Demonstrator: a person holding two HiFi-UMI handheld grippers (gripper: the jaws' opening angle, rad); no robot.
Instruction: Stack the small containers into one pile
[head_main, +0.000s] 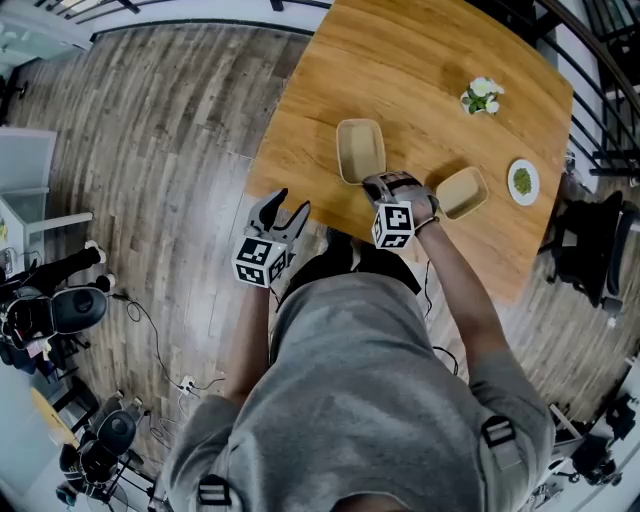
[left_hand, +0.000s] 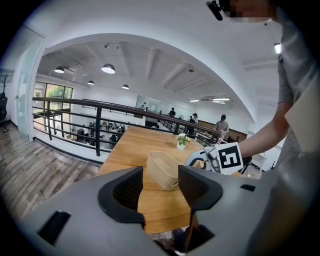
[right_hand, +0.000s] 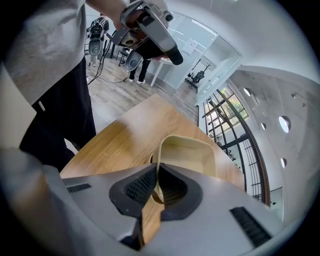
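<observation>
A beige rectangular container (head_main: 360, 150) stands on the wooden table (head_main: 420, 60) near its front edge. My right gripper (head_main: 380, 185) is shut on that container's near rim. In the right gripper view the container (right_hand: 192, 152) has its thin wall pinched between the pads of the right gripper (right_hand: 156, 184). A second beige container (head_main: 462, 192) sits to the right, beyond my right hand. My left gripper (head_main: 285, 208) hangs open just off the table's left front edge with nothing between its jaws. In the left gripper view the left gripper (left_hand: 160, 189) faces the held container (left_hand: 161, 170).
A small potted plant (head_main: 482, 95) and a white dish with green contents (head_main: 522, 182) stand toward the table's far right. A black chair (head_main: 585, 245) is at the right edge. Railing runs behind the table (left_hand: 75, 117). Camera gear (head_main: 60, 305) lies on the floor at left.
</observation>
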